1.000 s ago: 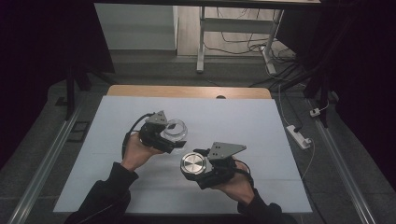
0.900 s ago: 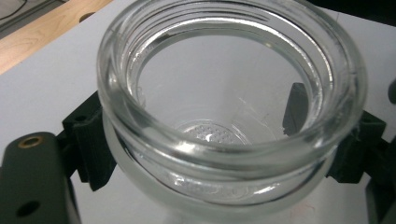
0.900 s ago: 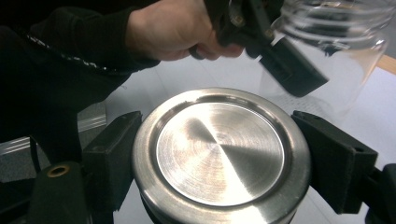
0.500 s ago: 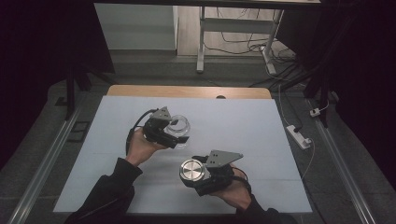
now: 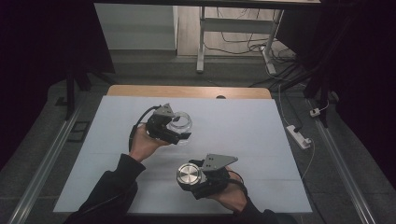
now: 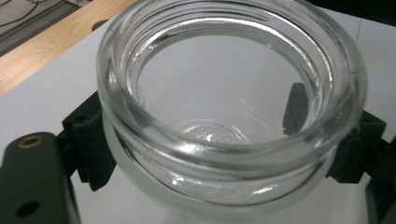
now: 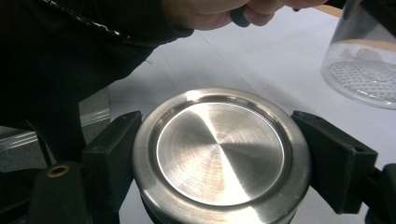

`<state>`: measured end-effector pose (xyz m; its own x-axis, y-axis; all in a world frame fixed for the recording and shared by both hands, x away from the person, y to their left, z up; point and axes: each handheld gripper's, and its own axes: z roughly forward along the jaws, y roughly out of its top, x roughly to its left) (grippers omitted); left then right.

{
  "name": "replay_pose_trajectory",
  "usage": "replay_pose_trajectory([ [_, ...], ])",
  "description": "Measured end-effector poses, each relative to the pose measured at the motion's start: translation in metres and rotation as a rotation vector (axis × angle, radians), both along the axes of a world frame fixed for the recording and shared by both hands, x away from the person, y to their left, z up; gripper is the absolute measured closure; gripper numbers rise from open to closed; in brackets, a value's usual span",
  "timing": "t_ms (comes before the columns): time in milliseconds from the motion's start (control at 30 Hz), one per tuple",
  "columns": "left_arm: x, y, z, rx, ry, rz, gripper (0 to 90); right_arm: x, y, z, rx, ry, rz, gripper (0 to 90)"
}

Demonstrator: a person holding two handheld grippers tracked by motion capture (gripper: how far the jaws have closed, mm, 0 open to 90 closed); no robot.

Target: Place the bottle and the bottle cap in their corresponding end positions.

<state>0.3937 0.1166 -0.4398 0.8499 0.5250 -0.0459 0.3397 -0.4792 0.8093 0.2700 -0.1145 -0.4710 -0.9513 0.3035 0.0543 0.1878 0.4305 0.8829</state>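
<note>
A clear glass jar (image 5: 181,123) (image 6: 229,107) with an open threaded mouth is clamped in my left gripper (image 5: 177,128) (image 6: 224,154), held above the middle of the white table (image 5: 243,126). Its black jaws press on both sides of the jar just below the rim. A round brushed-metal lid (image 5: 190,175) (image 7: 219,149) is held flat side up in my right gripper (image 5: 198,179) (image 7: 219,154), near the table's front edge. The jaws squeeze the lid's edge from left and right. In the right gripper view the jar's base (image 7: 362,70) hangs at the upper right.
A strip of bare wood (image 5: 187,91) runs along the table's far edge. A white power strip (image 5: 299,135) lies on the floor to the right. Metal rails (image 5: 42,163) flank the table. A desk frame and cables (image 5: 243,42) stand behind.
My right gripper has sunk a little toward the table's front edge with the lid in it. The left gripper and jar have stayed in place.
</note>
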Motion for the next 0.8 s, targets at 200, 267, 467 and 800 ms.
replay_pose_trajectory([
  [200,0.007,-0.001,-0.004,-0.011,0.008,0.009,14.9,0.0,0.002,-0.006,-0.01,0.004,0.007,19.5],
  [267,0.008,-0.003,-0.006,-0.005,0.006,0.013,14.9,0.0,0.003,-0.009,-0.006,0.007,0.009,19.5],
  [467,0.014,-0.006,-0.013,0.008,0.006,0.024,14.9,0.0,0.007,-0.017,-0.014,0.012,0.019,19.5],
  [800,0.023,-0.01,-0.026,0.029,0.004,0.039,15.0,0.003,0.012,-0.032,-0.05,0.011,0.027,19.5],
])
